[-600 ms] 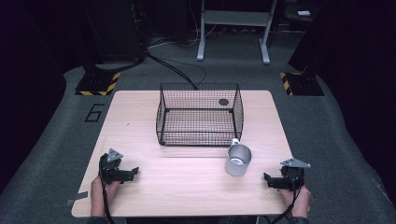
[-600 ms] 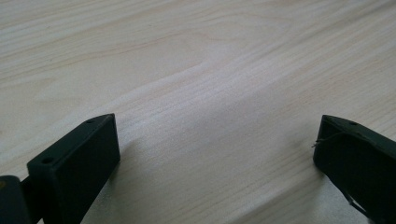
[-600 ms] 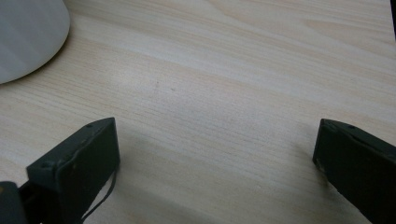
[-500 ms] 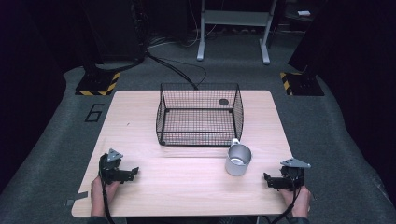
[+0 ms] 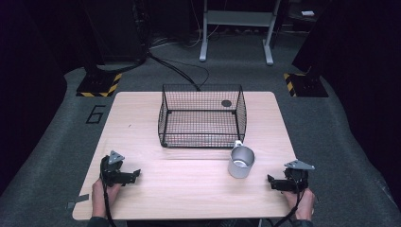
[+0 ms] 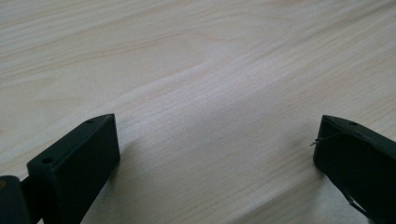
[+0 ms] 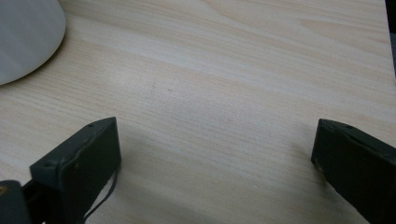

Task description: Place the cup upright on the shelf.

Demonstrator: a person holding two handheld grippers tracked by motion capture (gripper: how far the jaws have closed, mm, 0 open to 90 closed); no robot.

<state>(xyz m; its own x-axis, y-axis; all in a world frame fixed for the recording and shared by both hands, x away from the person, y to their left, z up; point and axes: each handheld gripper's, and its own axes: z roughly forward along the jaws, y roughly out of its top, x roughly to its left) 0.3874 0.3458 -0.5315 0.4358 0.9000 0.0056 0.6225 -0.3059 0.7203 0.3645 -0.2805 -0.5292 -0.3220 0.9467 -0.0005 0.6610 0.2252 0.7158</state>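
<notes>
Nothing has changed since 0.6 s ago: left hand-held gripper (image 5: 133,174) and right hand-held gripper (image 5: 270,181) rest near the desk's (image 5: 189,189) near corners, jaws wide apart, empty. Cup (image 5: 241,161) stands just beside the basket's (image 5: 203,116) near right corner; work not begun.

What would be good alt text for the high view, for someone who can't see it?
A black wire basket stands on a light wooden table, with a metal cup just outside its near right corner. A person's hands hold the left gripper and right gripper low at the near corners, both open and apart from the cup.
</notes>
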